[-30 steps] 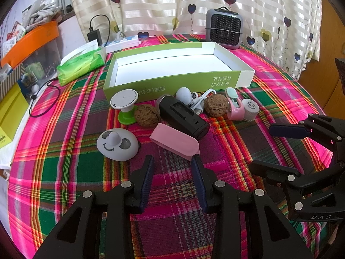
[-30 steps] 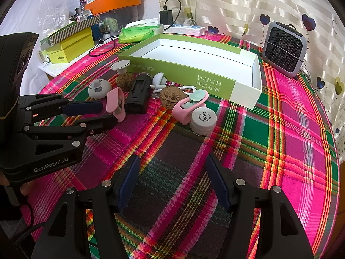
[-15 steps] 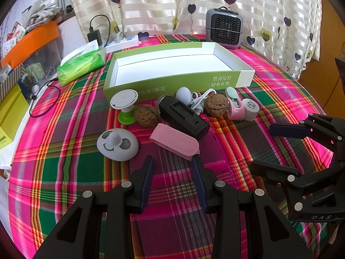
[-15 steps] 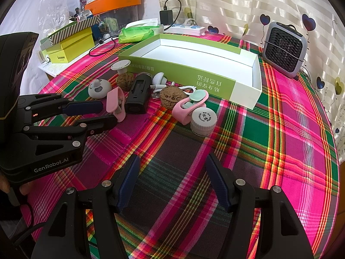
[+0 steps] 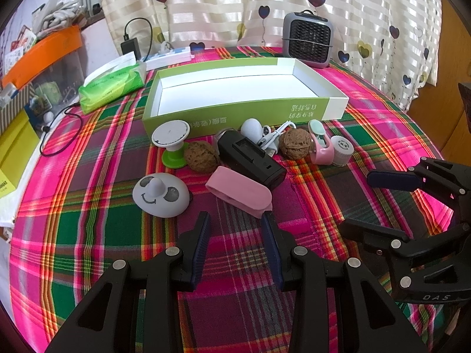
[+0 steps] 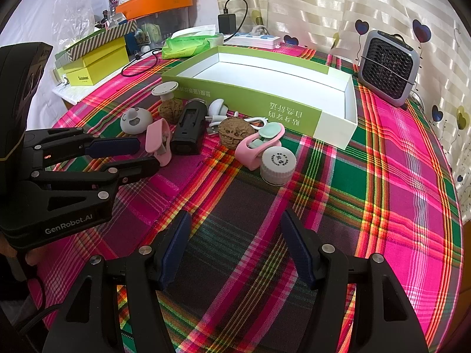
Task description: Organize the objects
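both grippers hover low over the plaid bench (image 5: pixel 88 235), nothing in either one. the left gripper (image 5: pixel 235 235), bottom centre of its own view, has its fingers apart, tips just short of the pink case (image 5: pixel 238 195). the right gripper (image 6: pixel 235 244), fingers spread wide, sits at the bottom of its view, well short of the white round jar (image 6: pixel 278 161). mid-frame, a cluster lies in front of the green box (image 5: pixel 235 116): panda-face dome (image 5: pixel 160 194) at left, green-stemmed white disc (image 5: pixel 170 135), two walnuts (image 5: pixel 201 156), a black device (image 5: pixel 250 156), a white cable (image 5: pixel 270 138), a pink-and-mint clip (image 5: pixel 321 144). the box's white inside is bare. a grey heater (image 5: pixel 307 41) stands at the upper right.
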`<state>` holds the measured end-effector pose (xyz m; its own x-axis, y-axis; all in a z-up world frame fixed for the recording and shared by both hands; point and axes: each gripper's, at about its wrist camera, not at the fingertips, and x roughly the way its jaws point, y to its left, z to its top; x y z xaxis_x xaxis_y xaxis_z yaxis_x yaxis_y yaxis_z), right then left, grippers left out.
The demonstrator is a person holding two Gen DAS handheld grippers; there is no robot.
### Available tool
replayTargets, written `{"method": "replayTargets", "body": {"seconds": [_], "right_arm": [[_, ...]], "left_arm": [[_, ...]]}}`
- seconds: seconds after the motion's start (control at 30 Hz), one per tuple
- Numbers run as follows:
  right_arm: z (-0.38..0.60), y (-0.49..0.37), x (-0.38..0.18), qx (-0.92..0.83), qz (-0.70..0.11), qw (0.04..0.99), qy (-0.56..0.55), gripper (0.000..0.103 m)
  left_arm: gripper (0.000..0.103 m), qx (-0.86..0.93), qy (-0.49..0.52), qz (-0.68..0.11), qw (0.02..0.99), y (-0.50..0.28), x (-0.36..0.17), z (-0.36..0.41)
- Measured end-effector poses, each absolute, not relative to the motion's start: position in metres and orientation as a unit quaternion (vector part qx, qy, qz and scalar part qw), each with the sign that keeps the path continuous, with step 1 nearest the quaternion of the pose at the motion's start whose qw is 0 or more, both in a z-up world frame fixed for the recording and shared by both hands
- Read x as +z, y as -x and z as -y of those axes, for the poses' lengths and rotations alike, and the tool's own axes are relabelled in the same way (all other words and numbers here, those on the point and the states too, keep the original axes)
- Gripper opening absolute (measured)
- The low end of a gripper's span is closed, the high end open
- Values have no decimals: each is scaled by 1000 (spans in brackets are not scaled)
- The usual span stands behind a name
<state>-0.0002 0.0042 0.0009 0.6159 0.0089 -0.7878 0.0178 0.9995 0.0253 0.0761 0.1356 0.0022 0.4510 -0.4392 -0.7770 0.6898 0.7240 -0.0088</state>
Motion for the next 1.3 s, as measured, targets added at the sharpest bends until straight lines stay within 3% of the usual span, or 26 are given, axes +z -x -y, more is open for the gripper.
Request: {"method": "replayTargets", "body": {"seconds": [0.83, 1.13, 1.3], "right_arm": [[17, -31, 4, -11, -431, 901, -42, 64], [27, -36, 5, -20, -427, 903, -46, 32], [29, -35, 6, -14, -425, 904, -51, 29]], "left_arm": [[36, -371, -86, -415, 826, -84, 14, -137], [36, -343, -88, -427, 832, -95, 11, -136], [36, -333, -85, -422, 839, -94, 14, -146]]}}
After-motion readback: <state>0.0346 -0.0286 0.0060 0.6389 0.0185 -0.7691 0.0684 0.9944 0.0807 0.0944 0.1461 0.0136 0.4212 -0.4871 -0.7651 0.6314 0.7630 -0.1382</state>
